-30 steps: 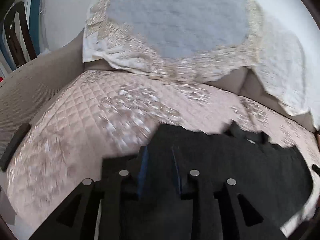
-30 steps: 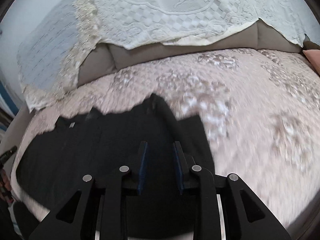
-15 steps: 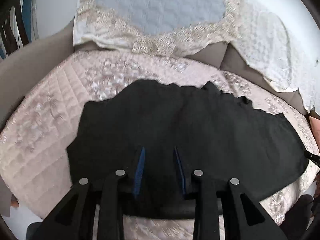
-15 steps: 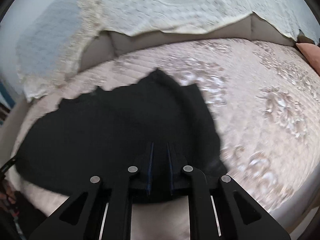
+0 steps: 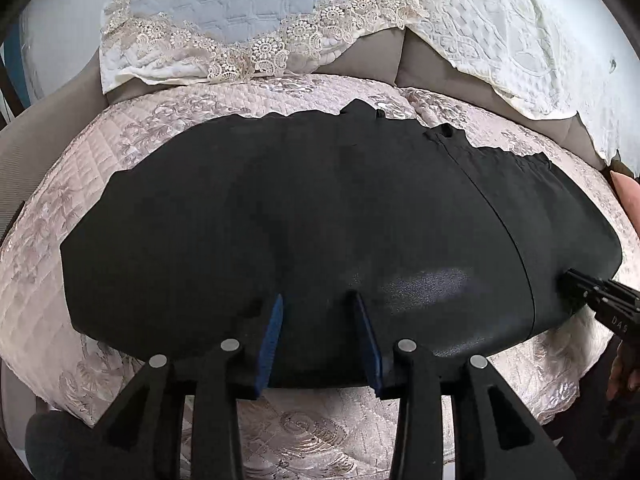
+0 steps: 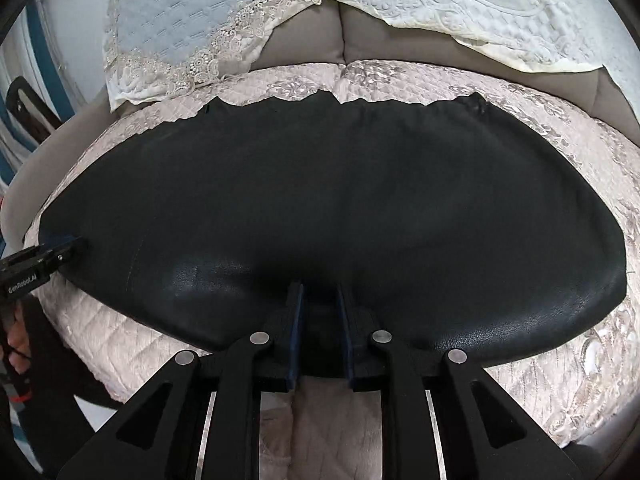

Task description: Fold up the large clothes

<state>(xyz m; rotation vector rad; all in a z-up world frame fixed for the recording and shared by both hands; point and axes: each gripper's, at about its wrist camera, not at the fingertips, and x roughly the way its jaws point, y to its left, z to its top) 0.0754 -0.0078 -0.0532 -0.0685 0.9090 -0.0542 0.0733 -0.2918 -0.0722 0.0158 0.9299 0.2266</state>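
Observation:
A large black leather-like garment point(image 5: 320, 216) lies spread flat across the pink quilted cover point(image 5: 80, 168); the right wrist view shows it the same way point(image 6: 320, 184). My left gripper point(image 5: 316, 304) stands over its near edge on the left side, jaws opening, with the hem lying between the pads and not pinched. My right gripper point(image 6: 320, 292) is at the near edge further right, jaws narrow and opening, with a small pucker of black fabric between them. Each gripper also shows in the other's view: the right gripper point(image 5: 580, 286) and the left gripper point(image 6: 68, 248), both at the garment's edge.
Cream lace-edged throws point(image 5: 248, 20) point(image 6: 500, 8) hang over grey back cushions point(image 6: 304, 48) behind the garment. A pink cushion point(image 5: 628, 196) sits at the far right. A person's hand point(image 6: 12, 336) holds the left gripper. A dark chair frame point(image 6: 28, 100) stands off to the left.
Both views have drawn back toward the near edge, and the garment now lies spread wide and flat. The left jaws have widened; the right jaws narrowed, then parted a little.

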